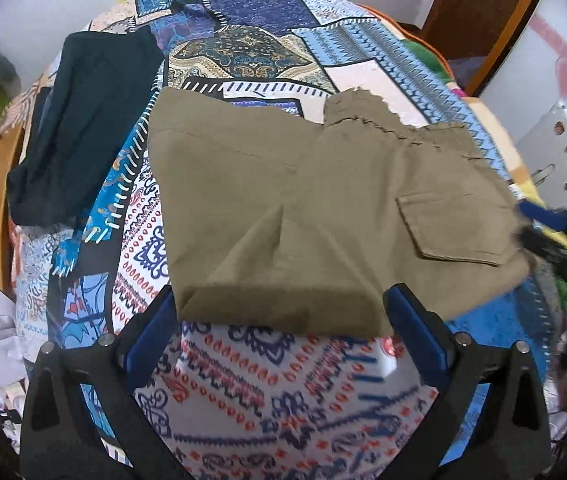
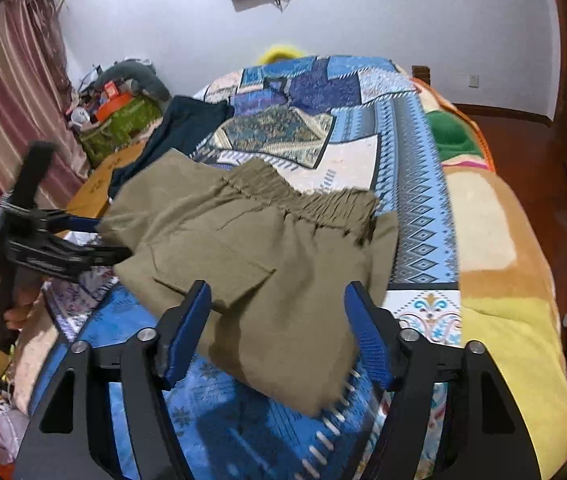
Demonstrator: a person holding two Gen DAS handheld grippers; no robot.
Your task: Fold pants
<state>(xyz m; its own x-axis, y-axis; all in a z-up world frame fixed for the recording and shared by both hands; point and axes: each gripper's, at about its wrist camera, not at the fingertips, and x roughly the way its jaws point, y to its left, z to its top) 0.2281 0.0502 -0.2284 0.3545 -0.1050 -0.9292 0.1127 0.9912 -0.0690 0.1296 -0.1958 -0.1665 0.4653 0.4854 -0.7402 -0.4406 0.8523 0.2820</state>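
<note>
On the bed point(image 2: 415, 184), folded pants point(image 1: 303, 208) lie just ahead of both spread-jawed grippers, the left gripper point(image 1: 279, 344) and right gripper point(image 2: 279, 328). Waistband faces the far edge.

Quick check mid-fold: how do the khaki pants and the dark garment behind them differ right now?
The khaki pants are olive-tan; the dark garment is deep navy-teal. The khaki pants lie folded in a compact block with a flap pocket and gathered waistband showing; the dark garment lies loosely, without neat edges. The khaki pants sit mid-bed between the open left gripper and right gripper; the dark garment lies at the bed's edge. Both rest on the patterned bedspread.
</note>
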